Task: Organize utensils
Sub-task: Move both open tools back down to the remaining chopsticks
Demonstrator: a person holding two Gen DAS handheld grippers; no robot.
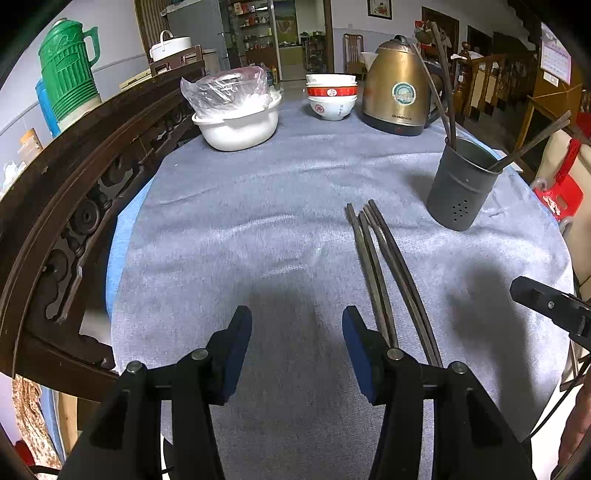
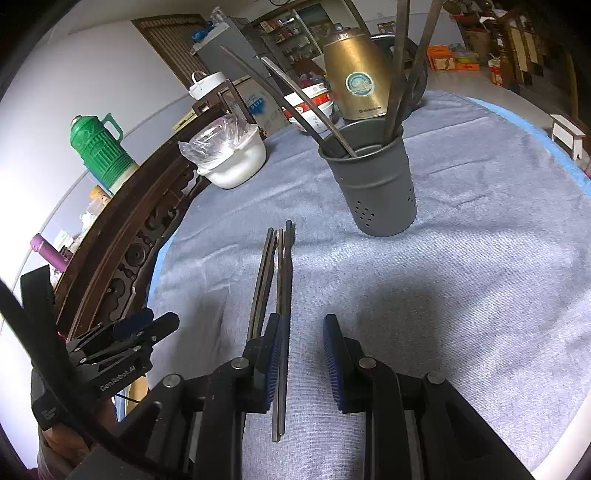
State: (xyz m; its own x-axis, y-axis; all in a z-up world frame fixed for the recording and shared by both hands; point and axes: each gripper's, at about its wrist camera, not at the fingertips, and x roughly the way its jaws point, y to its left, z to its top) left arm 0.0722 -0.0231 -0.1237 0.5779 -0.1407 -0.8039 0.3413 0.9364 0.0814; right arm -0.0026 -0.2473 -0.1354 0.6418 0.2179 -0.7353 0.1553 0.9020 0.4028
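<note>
Fingers: left gripper [image 1: 297,345] spread wide, empty; right gripper [image 2: 302,363] parted, holding nothing.
Chopsticks [image 2: 275,291]: flat on grey-clothed desk [image 2: 480,295], near grey holder [image 2: 373,184].
Writing: "GenRobot.AI" on left gripper body; kettle [image 1: 397,88] brand illegible.

Pale walls, carved dark wooden chair back [image 1: 66,206] beside the table, stocked shelves [image 1: 255,26] through a doorway

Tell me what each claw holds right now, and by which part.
Nothing is held. The left claw and right claw are both open, above the grey tablecloth; the dark metal chopsticks lie loose on it.
</note>
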